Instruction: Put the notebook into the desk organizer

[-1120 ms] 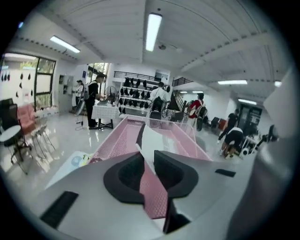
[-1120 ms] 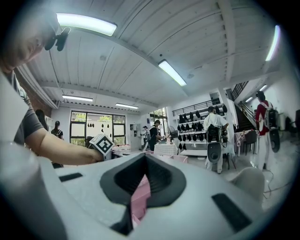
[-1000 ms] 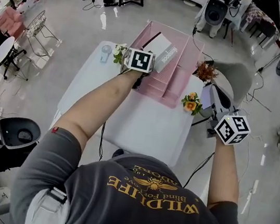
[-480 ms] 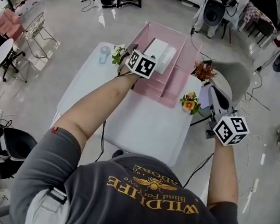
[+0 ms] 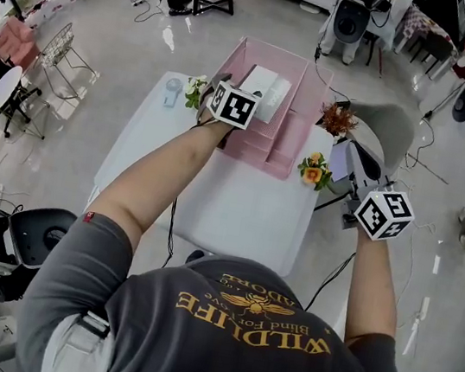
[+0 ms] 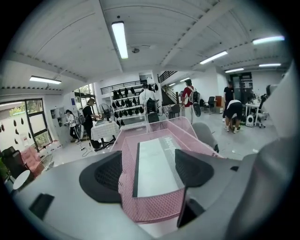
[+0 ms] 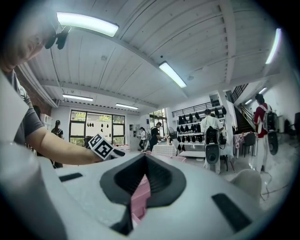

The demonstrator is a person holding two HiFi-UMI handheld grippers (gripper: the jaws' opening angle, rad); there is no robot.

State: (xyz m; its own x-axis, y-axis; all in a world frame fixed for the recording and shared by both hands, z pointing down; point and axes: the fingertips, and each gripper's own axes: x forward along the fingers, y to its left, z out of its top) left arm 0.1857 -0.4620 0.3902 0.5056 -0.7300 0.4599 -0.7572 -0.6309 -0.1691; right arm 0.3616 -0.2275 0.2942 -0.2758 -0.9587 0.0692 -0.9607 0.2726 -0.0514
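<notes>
The white notebook (image 5: pixel 263 90) lies flat inside the pink mesh desk organizer (image 5: pixel 285 138) at the far edge of the white table (image 5: pixel 237 212). My left gripper (image 5: pixel 221 88) hovers at the organizer's near left corner, apart from the notebook. In the left gripper view its jaws stand wide open, left gripper (image 6: pixel 149 165); between them show the notebook (image 6: pixel 157 161) and the organizer's mesh wall (image 6: pixel 154 208), neither touched. My right gripper (image 5: pixel 356 163) is held off the table's right side, its jaws together with nothing held, right gripper (image 7: pixel 145 174).
A yellow flower pot (image 5: pixel 316 170) and a reddish dried plant (image 5: pixel 340 117) stand by the organizer's right side. White flowers (image 5: pixel 197 89) and a small cup (image 5: pixel 174 89) sit at its left. A grey chair (image 5: pixel 392 127) is behind the table's right corner.
A second ago my left gripper held the notebook tilted over the organizer. It has let go and its jaws have opened; the notebook now lies flat inside. The right gripper has barely moved.
</notes>
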